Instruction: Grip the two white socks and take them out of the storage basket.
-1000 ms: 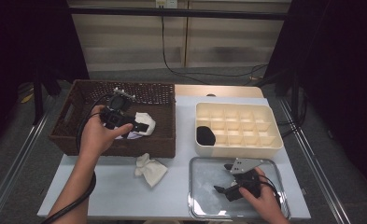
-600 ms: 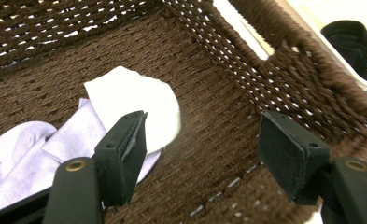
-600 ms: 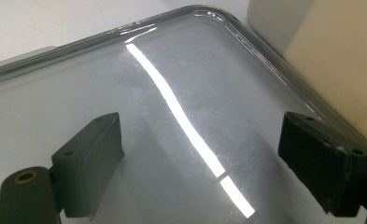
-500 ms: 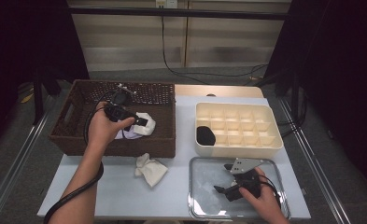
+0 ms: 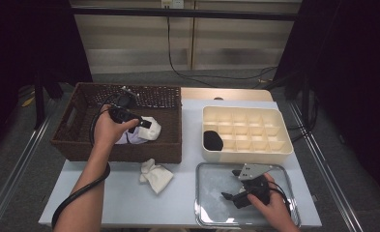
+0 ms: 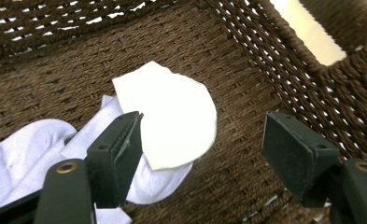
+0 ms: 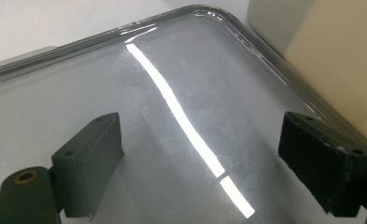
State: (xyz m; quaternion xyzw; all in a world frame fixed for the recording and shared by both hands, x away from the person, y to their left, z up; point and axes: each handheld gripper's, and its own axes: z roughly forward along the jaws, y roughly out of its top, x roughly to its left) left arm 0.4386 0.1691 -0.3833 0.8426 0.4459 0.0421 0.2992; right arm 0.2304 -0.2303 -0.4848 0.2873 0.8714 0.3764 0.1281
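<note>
Inside the brown woven basket (image 5: pixel 124 152) lie a cream-white cloth piece (image 5: pixel 152 129) and a pale lavender cloth (image 5: pixel 129 137). My left gripper (image 5: pixel 145 123) reaches into the basket right over them. In the left gripper view its jaws have just been opening. The left gripper (image 6: pixel 204 128) stands open, with the cream piece (image 6: pixel 172 121) lying between the jaws and untouched, on top of the lavender cloth (image 6: pixel 22 144). My right gripper (image 5: pixel 230 184) rests open above the clear tray (image 5: pixel 211 217). In the right gripper view the right gripper (image 7: pixel 200 140) has nothing between its jaws.
A cream box with several compartments (image 5: pixel 245 128) stands at the right, with a black item (image 5: pixel 212 140) in its front left cell. A crumpled white cloth (image 5: pixel 156 175) lies on the table in front of the basket. The box's corner (image 7: pixel 340 56) borders the tray (image 7: pixel 172 56).
My left hand has sunk and moved right into the basket, closer to the cloths. The right hand has stayed over the tray.
</note>
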